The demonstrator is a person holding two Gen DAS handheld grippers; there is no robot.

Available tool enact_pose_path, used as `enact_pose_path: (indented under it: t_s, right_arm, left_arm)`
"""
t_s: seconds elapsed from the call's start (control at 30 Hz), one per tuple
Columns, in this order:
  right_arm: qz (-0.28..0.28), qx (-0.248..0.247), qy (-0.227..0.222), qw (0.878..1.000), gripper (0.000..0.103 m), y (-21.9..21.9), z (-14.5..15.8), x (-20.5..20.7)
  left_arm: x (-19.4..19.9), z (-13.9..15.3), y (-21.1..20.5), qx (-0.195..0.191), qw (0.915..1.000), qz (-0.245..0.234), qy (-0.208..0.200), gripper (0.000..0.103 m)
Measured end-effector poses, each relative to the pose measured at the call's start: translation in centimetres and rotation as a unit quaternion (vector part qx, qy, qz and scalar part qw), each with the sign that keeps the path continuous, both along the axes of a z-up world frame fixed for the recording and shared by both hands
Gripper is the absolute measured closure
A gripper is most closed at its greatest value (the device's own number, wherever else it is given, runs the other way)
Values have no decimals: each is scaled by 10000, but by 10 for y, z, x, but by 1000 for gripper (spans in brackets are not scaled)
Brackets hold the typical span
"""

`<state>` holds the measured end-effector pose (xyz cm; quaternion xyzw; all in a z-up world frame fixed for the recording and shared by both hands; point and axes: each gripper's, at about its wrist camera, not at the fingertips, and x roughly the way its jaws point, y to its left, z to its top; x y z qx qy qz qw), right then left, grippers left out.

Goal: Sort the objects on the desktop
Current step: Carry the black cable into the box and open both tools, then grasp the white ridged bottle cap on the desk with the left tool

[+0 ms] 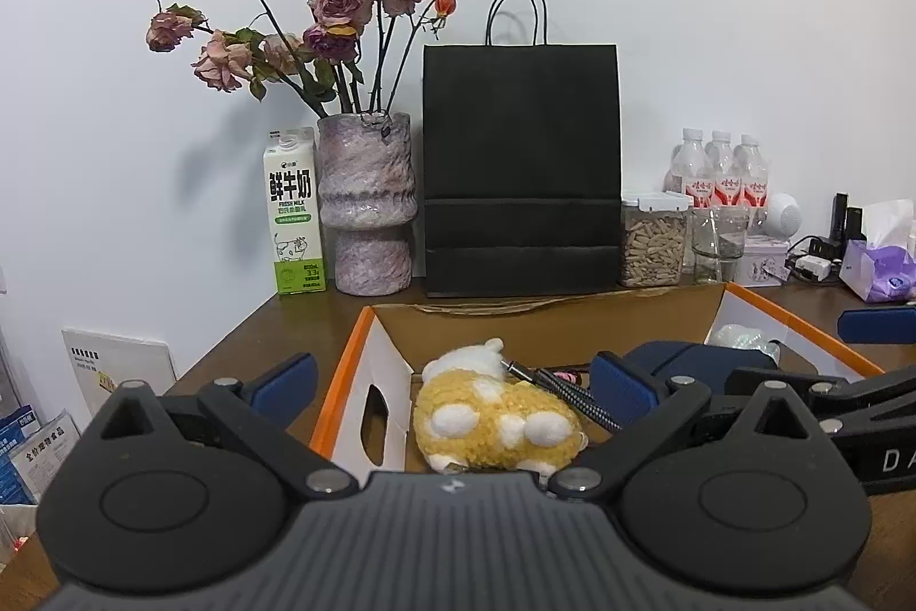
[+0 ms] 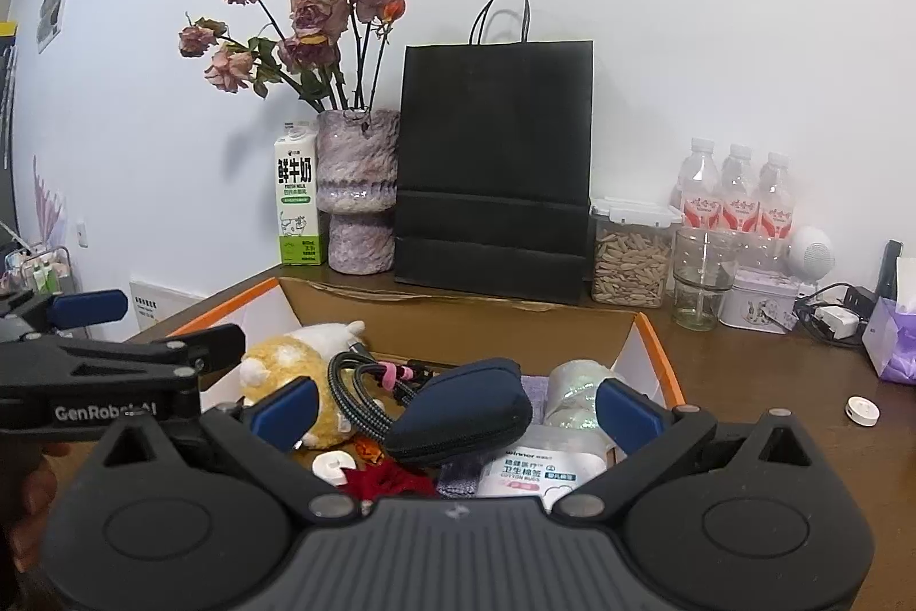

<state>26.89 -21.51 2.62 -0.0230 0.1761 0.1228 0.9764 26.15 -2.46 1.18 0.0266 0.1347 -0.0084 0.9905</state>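
Both grippers hover over the open cardboard box on the brown surface, the left gripper and right gripper each with fingers spread wide and holding nothing. In the box, the yellow plush toy lies on its side, long axis running front-left to back-right. The dark blue pouch lies beside a braided cable, its long axis slanting up to the right.

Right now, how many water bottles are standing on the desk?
3. They stand in a row against the wall, right of the black paper bag, behind the seed jar and glass: left bottle, middle bottle, right bottle. More may be hidden behind them.
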Motion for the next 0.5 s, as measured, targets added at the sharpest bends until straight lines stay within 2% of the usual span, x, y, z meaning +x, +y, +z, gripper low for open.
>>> enact_pose_path:
  t_s: [0.5]
  right_arm:
    - [13, 0, -125, 9999, 0, -6, -2, -13]
  left_arm:
    - [-6, -3, 3, -179, 9998, 63, -66, 0]
